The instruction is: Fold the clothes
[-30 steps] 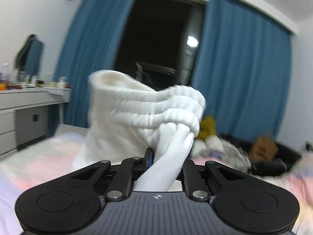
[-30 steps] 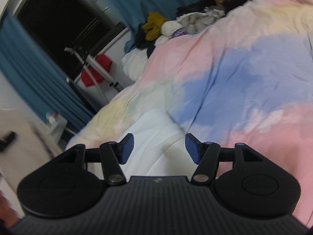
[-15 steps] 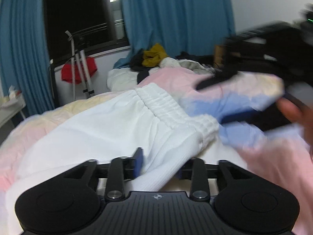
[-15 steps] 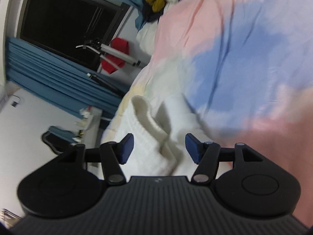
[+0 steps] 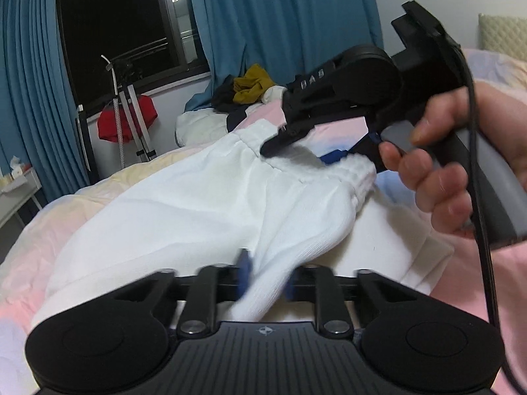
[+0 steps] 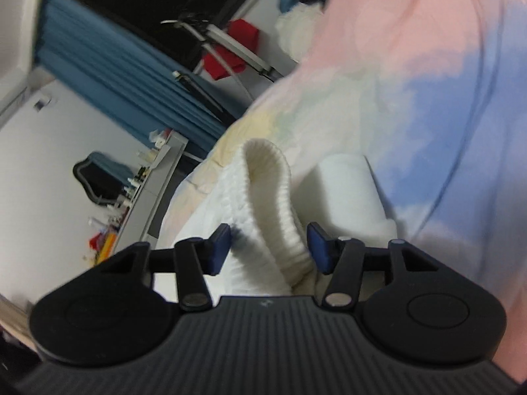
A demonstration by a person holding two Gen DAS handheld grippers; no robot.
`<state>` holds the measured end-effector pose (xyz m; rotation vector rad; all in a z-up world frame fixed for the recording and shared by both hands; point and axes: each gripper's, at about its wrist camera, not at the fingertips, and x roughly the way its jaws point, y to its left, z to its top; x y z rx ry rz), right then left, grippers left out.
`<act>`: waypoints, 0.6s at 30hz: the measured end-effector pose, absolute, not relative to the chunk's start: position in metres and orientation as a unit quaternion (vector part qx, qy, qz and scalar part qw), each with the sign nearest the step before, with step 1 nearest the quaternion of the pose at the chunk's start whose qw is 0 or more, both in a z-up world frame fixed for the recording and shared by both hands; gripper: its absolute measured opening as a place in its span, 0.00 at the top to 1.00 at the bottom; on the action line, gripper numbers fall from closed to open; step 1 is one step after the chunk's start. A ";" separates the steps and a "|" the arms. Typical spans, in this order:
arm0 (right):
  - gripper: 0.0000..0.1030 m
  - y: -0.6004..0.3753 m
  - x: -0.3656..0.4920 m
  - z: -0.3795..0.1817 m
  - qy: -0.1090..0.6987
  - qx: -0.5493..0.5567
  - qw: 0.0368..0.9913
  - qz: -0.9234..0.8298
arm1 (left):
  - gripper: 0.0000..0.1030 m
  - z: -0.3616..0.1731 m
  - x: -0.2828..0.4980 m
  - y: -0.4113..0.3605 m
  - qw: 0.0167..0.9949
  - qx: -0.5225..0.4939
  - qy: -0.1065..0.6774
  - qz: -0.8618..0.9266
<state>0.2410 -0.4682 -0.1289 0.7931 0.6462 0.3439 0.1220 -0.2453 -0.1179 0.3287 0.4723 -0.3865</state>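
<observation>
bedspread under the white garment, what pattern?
The bedspread has soft pastel blotches: pink, blue, pale yellow. It shows best in the right wrist view.

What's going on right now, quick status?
Left gripper shut on white garment. Right gripper closing around its ribbed waistband. Garment on bed, nothing blocking.

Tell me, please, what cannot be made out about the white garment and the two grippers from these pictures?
- Left wrist view: the left gripper pads are motion-blurred, so their contact with the white garment is unclear.
- Left wrist view: the garment's near end is hidden behind the gripper body.
- Right wrist view: the right gripper straddles the ribbed waistband; blur leaves it unclear whether both pads touch.
- Right wrist view: items on the desk are too small and blurred to identify.
</observation>
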 end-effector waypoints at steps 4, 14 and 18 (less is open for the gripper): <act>0.81 -0.473 0.228 -0.098 0.271 0.363 0.875 0.172 | 0.93 -0.093 0.112 -0.244 0.946 0.150 0.204 -0.203; 0.87 -0.512 0.212 -0.077 0.246 0.323 0.910 0.083 | 0.90 -0.089 0.125 -0.266 0.929 0.095 0.232 -0.271; 0.95 -0.523 0.226 -0.116 0.312 0.328 0.891 0.024 | 0.85 -0.113 0.138 -0.252 0.919 0.073 0.277 -0.272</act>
